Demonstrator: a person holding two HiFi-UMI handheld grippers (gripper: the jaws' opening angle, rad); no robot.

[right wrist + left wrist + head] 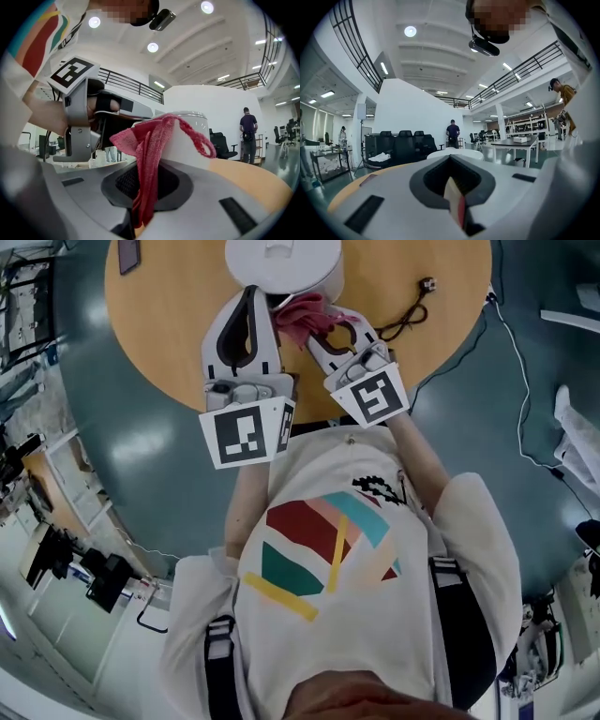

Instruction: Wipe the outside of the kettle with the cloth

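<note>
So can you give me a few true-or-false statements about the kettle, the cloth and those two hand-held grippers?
1. The right gripper is clamped on a red cloth. True.
2. The left gripper is gripping the kettle. False: its jaws are shut together with nothing between them, and it sits beside the kettle.
3. The kettle is black. False: it is white and stands on the wooden table.
4. A black cable lies on the table to the right of the kettle in the head view. True.
</note>
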